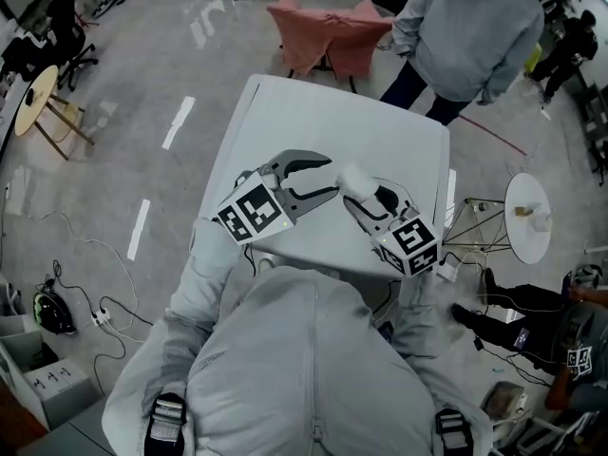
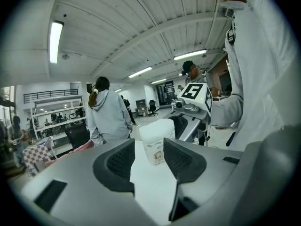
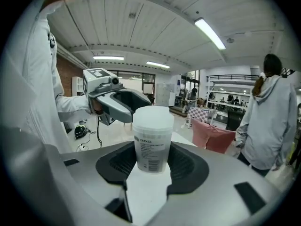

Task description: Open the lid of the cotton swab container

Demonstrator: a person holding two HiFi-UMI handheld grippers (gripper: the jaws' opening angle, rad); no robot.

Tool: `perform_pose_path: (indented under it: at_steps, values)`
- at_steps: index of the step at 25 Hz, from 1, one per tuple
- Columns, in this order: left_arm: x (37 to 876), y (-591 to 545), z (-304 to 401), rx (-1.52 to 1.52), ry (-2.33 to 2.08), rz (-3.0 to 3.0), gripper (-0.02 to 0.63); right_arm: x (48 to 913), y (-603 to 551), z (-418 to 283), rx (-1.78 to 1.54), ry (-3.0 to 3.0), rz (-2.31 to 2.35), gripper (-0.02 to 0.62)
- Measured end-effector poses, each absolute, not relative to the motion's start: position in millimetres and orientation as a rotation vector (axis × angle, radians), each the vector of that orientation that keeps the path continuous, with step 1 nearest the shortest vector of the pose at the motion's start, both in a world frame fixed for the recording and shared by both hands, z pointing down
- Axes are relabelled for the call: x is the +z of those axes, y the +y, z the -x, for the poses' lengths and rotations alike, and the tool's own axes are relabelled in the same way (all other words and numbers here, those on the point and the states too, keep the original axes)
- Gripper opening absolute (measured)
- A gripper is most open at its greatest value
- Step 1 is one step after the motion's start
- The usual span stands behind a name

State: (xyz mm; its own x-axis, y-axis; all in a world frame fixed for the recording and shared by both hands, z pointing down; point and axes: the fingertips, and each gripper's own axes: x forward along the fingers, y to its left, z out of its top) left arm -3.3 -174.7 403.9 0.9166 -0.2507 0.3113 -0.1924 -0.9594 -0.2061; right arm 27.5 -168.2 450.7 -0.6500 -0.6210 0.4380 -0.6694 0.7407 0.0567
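Note:
A white translucent cotton swab container (image 3: 152,145) with a printed label stands upright on the white table (image 1: 285,122), its lid (image 3: 153,115) on. My right gripper (image 3: 152,166) is shut on the container's lower body, a pad against each side. In the head view the container (image 1: 356,180) sits between the two grippers near the table's front. My left gripper (image 1: 328,176) stands open just to its left, with nothing between its fingers. In the left gripper view the container (image 2: 156,142) is a short way beyond the jaw tips, with the right gripper (image 2: 190,112) behind it.
A person in a grey hoodie (image 1: 475,27) stands beyond the table's far right corner. A chair draped in pink cloth (image 1: 328,31) is at the far edge. A small round white table (image 1: 528,218) stands to the right, and cables lie on the floor to the left.

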Motion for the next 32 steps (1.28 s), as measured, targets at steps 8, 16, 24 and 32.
perform_pose_path:
  at_steps: [8,16,24,32]
  values:
    - [426,-167,4,-0.633,0.186,2.867,0.269,468,-154,-6,0.164,-2.561,-0.789,0.221]
    - [437,-129,11,-0.732,-0.192,2.831,0.282,487,-124,16,0.167,-2.568,-0.56,0.221]
    - [450,-114,8,-0.731,-0.289,2.745,0.23,494,-113,20,0.22,-2.593,-0.477,0.221]
    - [459,-113,11,-0.782,-0.362,2.788,0.206,506,-113,23,0.176,-2.538,-0.455,0.221]
